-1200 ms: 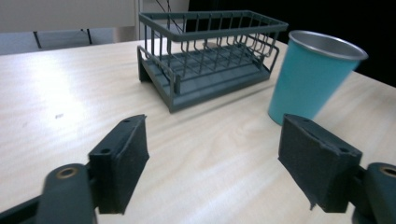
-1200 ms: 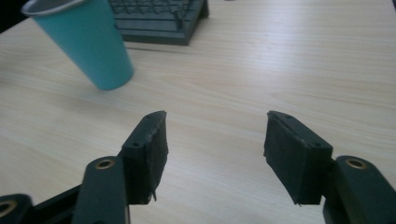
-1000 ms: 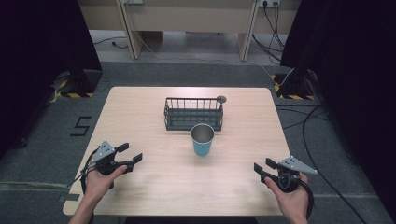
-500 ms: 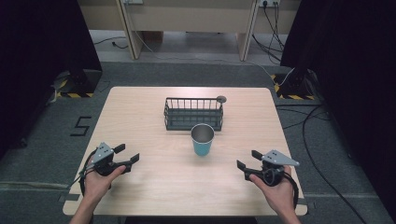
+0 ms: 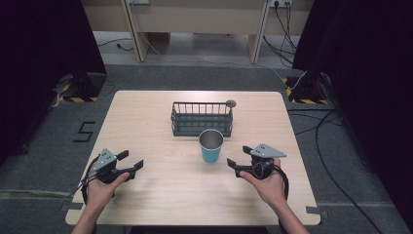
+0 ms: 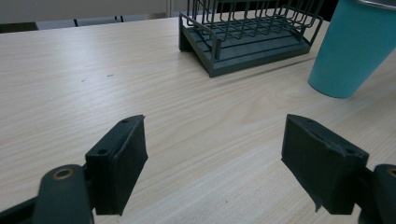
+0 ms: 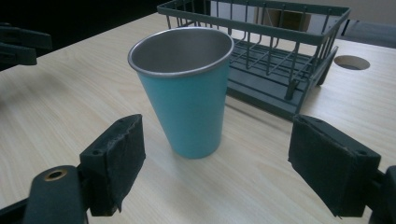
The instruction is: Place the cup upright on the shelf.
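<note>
The right tool [image 5: 237,163] is being brought in toward the teal cup [image 5: 211,146] from the cup's right in the high view, its jaws having just been opening; they are now being held wide, with nothing pressed between the pads. In the right gripper view the cup [image 7: 186,88] is being seen ahead of the jaws, framed in the gap but not yet between the pads.

The left tool [image 5: 127,160] is being held over the near left part of the bench [image 5: 146,126], jaws spread wide and empty, well apart from the cup.

The cup is being seen upright on the bench, just in front of the wire rack [image 5: 201,118] and apart from it as far as can be told.

Handling, as judged: the cup is being taken for a thin-walled metal tumbler, teal coated outside, bare brushed steel inside with a rolled rim. It is likely light, stiff, not fragile, and empty as far as the inside is being shown. The wall is smooth and tapered, narrower at the base, so slipping upward out of the pads is being considered a risk. A hold across the upper half of the wall, below the rim, is being judged best.

The rack is dark grey coated wire on a slatted tray, rectangular. The bench top is pale wood-grain laminate, matt, with a round cable hole [image 5: 231,103] behind the rack
</note>
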